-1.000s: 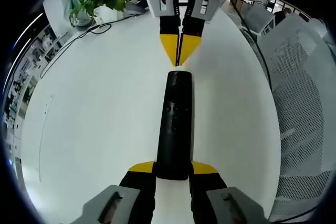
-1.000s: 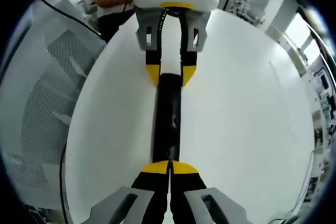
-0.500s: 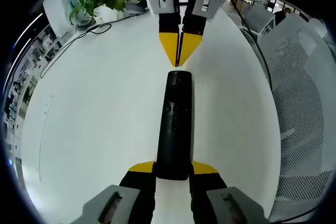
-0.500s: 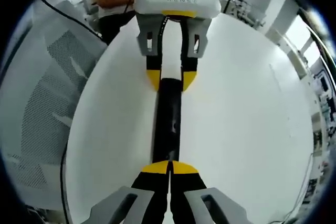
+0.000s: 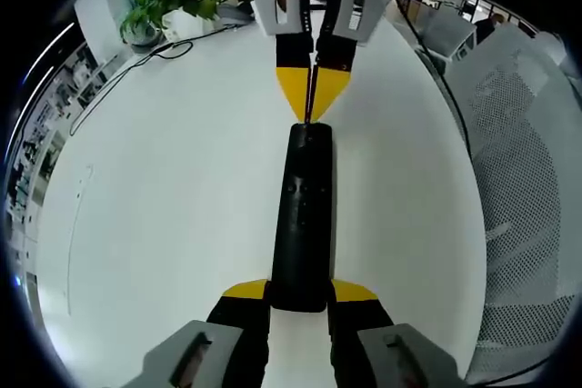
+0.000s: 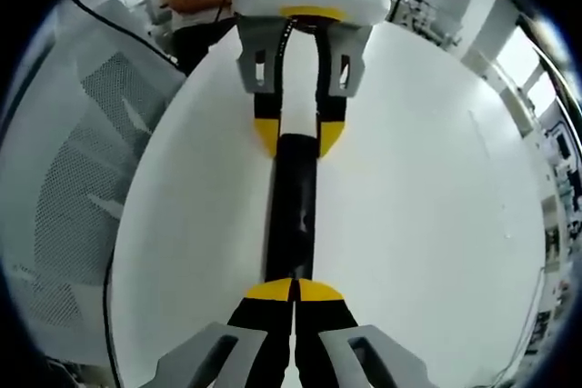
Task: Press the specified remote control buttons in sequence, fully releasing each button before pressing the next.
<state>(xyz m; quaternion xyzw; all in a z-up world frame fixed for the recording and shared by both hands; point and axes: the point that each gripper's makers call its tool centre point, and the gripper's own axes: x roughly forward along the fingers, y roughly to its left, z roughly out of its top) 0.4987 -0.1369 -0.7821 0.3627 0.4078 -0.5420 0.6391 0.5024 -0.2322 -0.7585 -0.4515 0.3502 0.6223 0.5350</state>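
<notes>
Clamping black remote (image 5: 303,224) end, left gripper (image 5: 300,290) holds it on white table (image 5: 164,206); right gripper (image 5: 311,115) jaws closed together, tips touching remote's far end.

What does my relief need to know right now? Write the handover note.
Left gripper: shut on the near end of the black remote, pinning it flat on the white table.
Right gripper: jaws shut, tips together at the remote's other end, touching or just above it; contact unclear.
Done: remote steadied and in view.
Left: confirm which button comes next, press it with the right tips, release fully, then finish the sequence.
</notes>
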